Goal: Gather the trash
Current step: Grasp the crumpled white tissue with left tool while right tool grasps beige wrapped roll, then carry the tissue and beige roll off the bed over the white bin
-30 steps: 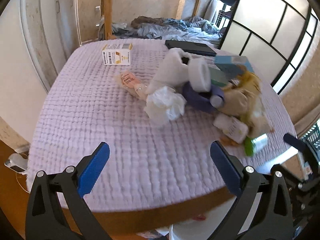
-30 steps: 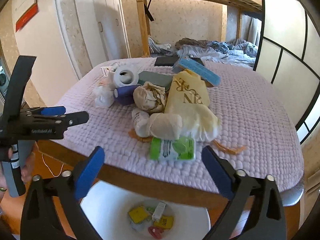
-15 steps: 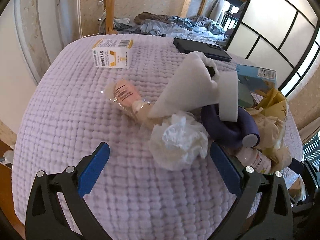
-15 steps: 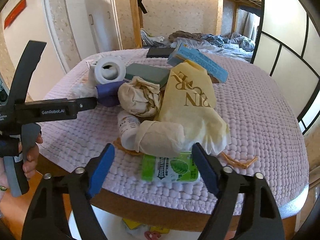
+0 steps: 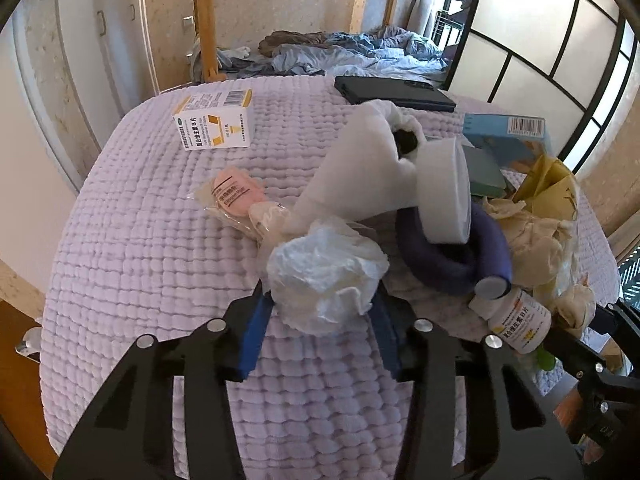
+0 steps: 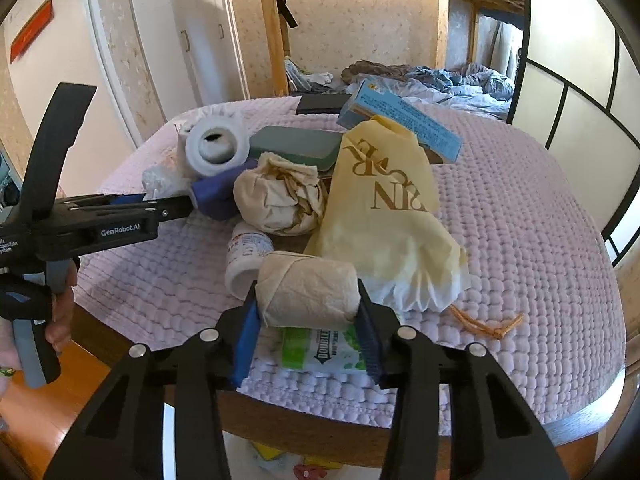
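Observation:
A pile of trash lies on a table under a lilac quilted cloth (image 5: 132, 264). My left gripper (image 5: 320, 316) is shut on a crumpled white tissue (image 5: 324, 276) at the pile's near edge. My right gripper (image 6: 306, 328) is shut on a beige paper wad (image 6: 308, 294) at the table's front edge, just above a green gum pack (image 6: 320, 354). The left gripper also shows at the left of the right wrist view (image 6: 120, 220). A yellow paper bag (image 6: 380, 216) lies behind the wad.
The pile also holds a white tape roll (image 5: 444, 192), a purple roll (image 5: 452, 260), a pill bottle (image 5: 516, 322), a pink packet (image 5: 236, 196), a blue box (image 6: 400, 120) and a green case (image 6: 296, 146). A medicine box (image 5: 216, 122) stands apart. A white bin with trash (image 6: 280, 458) sits below the table edge.
Both grippers moved forward into the pile and closed: the left on the white tissue, the right on the beige paper wad.

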